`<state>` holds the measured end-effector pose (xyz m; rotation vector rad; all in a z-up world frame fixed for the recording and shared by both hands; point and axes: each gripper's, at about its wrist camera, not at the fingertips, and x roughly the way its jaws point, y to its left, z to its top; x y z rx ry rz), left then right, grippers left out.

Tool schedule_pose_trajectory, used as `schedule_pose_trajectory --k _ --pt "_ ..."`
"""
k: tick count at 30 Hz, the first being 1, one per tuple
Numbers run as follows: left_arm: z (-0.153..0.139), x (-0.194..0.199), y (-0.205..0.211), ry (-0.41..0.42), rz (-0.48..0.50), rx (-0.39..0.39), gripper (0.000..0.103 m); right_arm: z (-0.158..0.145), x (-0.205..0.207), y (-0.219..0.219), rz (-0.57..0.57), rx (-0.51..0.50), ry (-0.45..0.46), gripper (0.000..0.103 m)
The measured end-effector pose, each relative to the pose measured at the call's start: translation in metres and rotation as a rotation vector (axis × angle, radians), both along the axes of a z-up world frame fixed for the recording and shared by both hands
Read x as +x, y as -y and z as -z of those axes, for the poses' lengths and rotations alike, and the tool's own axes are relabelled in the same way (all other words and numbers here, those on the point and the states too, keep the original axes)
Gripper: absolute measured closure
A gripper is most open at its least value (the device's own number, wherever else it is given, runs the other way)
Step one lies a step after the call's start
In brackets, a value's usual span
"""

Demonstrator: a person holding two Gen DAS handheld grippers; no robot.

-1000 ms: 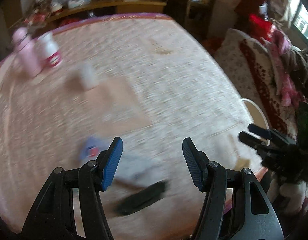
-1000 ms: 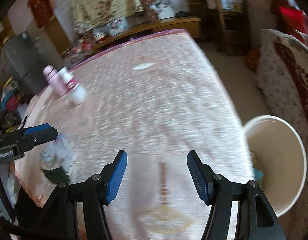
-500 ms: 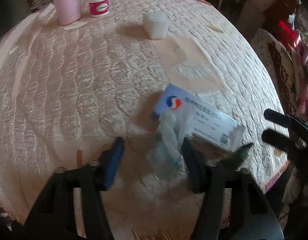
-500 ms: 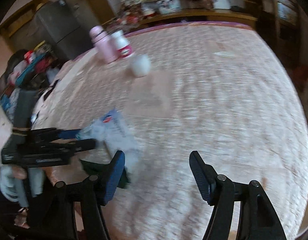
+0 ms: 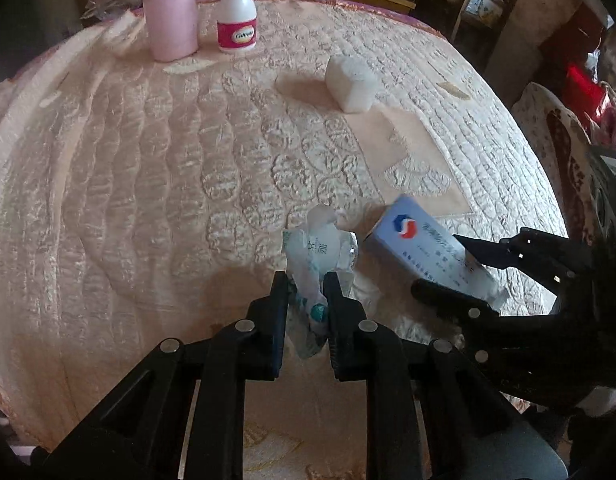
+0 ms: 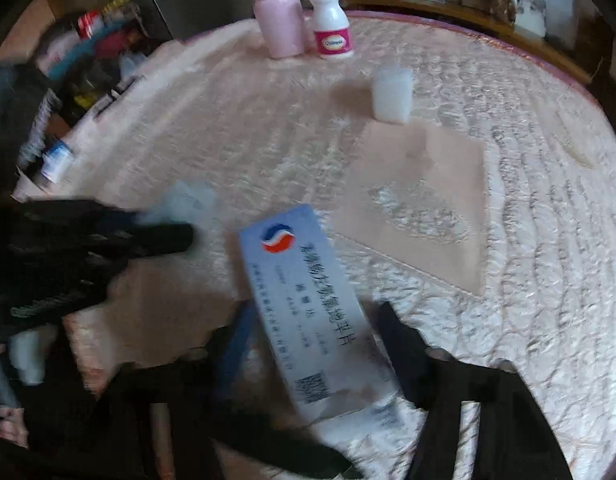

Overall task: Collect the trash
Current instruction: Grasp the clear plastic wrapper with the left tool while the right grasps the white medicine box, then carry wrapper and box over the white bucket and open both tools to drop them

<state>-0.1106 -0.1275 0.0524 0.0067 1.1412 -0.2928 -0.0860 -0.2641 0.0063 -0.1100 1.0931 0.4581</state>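
Observation:
A crumpled clear plastic wrapper with teal print lies near the front of the quilted table. My left gripper is shut on it. In the right wrist view the wrapper is blurred beside the left gripper. A light blue medicine box with a red and blue logo lies next to it. My right gripper straddles the box with jaws apart. In the left wrist view the box sits between the right gripper's fingers.
A pink bottle and a white bottle with a pink label stand at the back. A white translucent jar sits mid-table beside a flat pink patch. Clutter lies left of the table; a sofa is to the right.
My left gripper has closed on the plastic wrapper. My right gripper has swung left and down to sit around the medicine box.

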Motion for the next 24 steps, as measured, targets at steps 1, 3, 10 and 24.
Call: schedule_pose_trajectory --k 1,3,10,24 --pt "-0.001 0.003 0.005 0.007 0.001 0.006 0.088 -0.001 -0.001 0.002 0.007 -0.01 0.012 0.056" --pt "-0.005 0.005 0.012 0.024 0.006 0.012 0.088 -0.006 -0.001 0.014 0.049 0.009 0.03 0.057" --pt "-0.024 0.009 0.047 0.08 0.041 -0.005 0.088 -0.03 -0.013 0.08 0.194 0.052 0.079 0.058" --pt "-0.059 -0.013 0.18 0.135 0.24 -0.09 0.088 -0.071 -0.082 0.215 0.465 0.03 0.154 0.058"
